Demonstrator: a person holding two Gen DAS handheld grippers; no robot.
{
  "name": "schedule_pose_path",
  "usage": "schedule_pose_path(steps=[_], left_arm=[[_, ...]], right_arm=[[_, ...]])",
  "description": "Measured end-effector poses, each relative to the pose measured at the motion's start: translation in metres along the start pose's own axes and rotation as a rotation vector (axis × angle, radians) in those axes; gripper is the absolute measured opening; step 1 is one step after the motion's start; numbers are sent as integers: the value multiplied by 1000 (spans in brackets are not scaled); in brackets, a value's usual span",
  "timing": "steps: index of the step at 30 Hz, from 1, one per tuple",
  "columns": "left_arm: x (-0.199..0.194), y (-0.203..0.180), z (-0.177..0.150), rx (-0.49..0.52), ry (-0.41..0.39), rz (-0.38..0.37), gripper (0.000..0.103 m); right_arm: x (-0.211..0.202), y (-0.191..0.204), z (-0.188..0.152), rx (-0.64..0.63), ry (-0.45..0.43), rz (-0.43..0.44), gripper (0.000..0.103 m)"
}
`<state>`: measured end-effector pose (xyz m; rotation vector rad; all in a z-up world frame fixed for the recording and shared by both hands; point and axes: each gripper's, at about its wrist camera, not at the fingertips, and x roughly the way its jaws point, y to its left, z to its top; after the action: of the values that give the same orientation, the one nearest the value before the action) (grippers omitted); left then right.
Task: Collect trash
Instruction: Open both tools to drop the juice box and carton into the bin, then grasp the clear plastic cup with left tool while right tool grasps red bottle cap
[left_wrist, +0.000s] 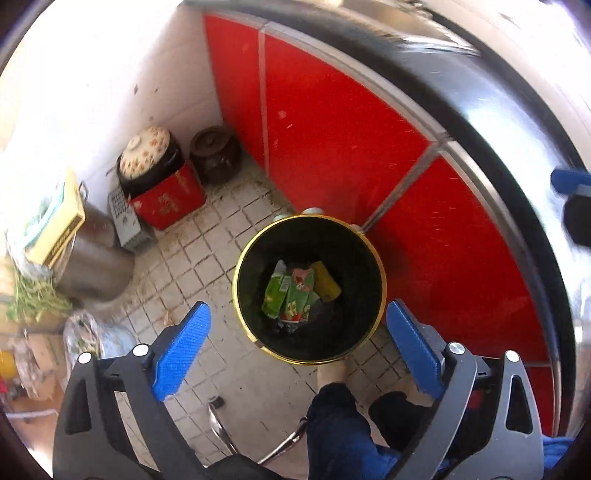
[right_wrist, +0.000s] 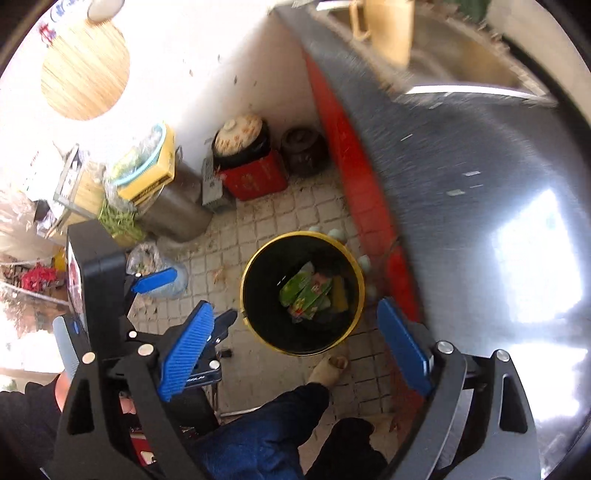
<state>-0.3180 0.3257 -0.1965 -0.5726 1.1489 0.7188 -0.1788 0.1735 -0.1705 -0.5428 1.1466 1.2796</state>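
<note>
A black trash bin with a yellow rim (left_wrist: 258, 236) stands on the tiled floor by red cabinet doors. Inside it lie green snack wrappers (left_wrist: 290, 295) and a yellow item (left_wrist: 325, 284). My left gripper (left_wrist: 299, 332) hangs above the bin, jaws wide open and empty. The bin (right_wrist: 255, 266) also shows in the right wrist view, with the green wrappers (right_wrist: 306, 291) inside. My right gripper (right_wrist: 295, 332) is above it, open and empty. The left gripper (right_wrist: 184, 295) shows at the left of the right wrist view.
Red cabinet doors (left_wrist: 332, 129) under a steel counter (right_wrist: 480, 184) bound the right side. A red box with a lidded pot (left_wrist: 155, 170), a brown jar (left_wrist: 216, 151) and a steel pot (left_wrist: 96, 254) stand in the corner. The person's leg and foot (right_wrist: 328, 365) are beside the bin.
</note>
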Motion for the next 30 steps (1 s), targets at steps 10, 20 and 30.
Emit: schedule_pose_path(steps=[10,20,30], left_arm=[[-61,-143,40,262,-92,-210,94],[-99,-366,44,739,-162,-379,94],[-116,-495,-7,975,-115,-456,94]], right_arm=[[-162,-137,-80,354,-254,-238,93],[-281,-259,-246,774,-394,-474,94],[-313,-310,-362,992,-417,-547,94]])
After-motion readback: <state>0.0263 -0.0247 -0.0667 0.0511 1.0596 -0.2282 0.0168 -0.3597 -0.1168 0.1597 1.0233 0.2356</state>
